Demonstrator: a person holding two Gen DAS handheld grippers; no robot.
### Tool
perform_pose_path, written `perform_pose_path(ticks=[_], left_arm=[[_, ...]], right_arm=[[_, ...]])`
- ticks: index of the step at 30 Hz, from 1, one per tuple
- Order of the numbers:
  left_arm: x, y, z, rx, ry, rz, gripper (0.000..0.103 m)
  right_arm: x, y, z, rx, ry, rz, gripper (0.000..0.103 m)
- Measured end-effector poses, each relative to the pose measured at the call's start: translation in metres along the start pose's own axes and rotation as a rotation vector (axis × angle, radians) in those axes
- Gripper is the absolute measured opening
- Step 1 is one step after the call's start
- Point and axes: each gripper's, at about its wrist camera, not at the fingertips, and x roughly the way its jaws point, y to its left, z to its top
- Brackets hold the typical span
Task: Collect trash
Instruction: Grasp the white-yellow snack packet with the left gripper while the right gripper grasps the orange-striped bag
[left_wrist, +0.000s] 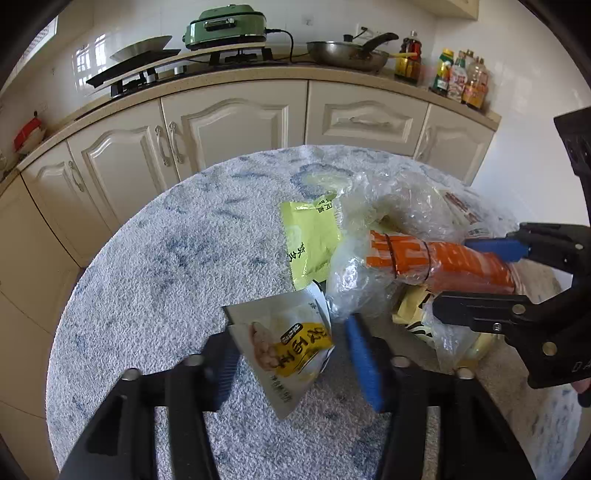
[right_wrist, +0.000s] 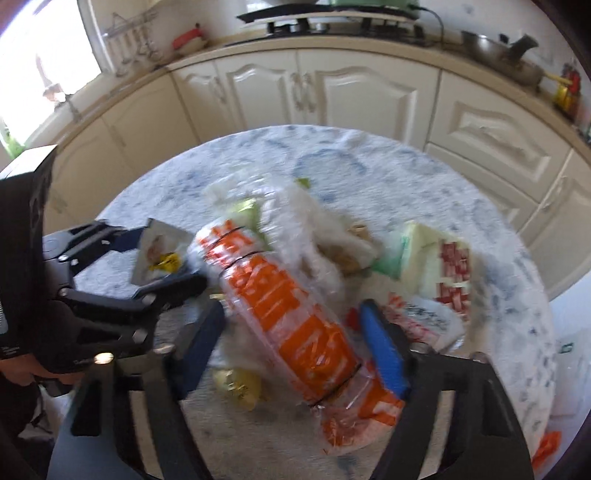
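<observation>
A clear plastic bag with orange print (left_wrist: 436, 264) (right_wrist: 291, 314) lies on the round blue-white cloth-covered table (left_wrist: 177, 258), stuffed with wrappers. My right gripper (right_wrist: 291, 325) (left_wrist: 476, 273) is open, its jaws on either side of the bag, apart from it. My left gripper (left_wrist: 291, 354) (right_wrist: 162, 258) is open around a white-and-yellow snack packet (left_wrist: 291, 347) (right_wrist: 159, 254) that stands between its jaws. A lime-green packet (left_wrist: 310, 240) lies just beyond, against the bag's mouth.
More wrappers lie to the right: a red-and-white bag (right_wrist: 450, 273), a pale green packet (right_wrist: 391, 254) and a yellow wrapper (right_wrist: 240, 384). Cream kitchen cabinets (left_wrist: 229, 125) curve behind the table, with a stove, a wok (left_wrist: 347, 53) and bottles (left_wrist: 461, 79) on top.
</observation>
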Motion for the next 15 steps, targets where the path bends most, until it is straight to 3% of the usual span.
perform_pose_path(ticks=[2, 5, 9, 15], left_arm=[[-0.003, 0.005, -0.006, -0.013, -0.002, -0.005, 0.023], [-0.009, 0.012, -0.014, -0.056, 0.002, -0.043, 0.023], [-0.024, 0.013, -0.034, -0.067, -0.005, -0.049, 0.022], [-0.049, 0.002, -0.058, -0.061, 0.003, -0.062, 0.021]], right_arm=[[-0.007, 0.003, -0.005, 0.015, -0.012, -0.014, 0.054], [-0.018, 0.004, -0.013, 0.057, -0.027, -0.018, 0.042], [-0.032, 0.004, -0.034, 0.124, -0.027, -0.023, 0.037], [-0.039, 0.016, -0.054, 0.142, -0.018, -0.052, 0.038]])
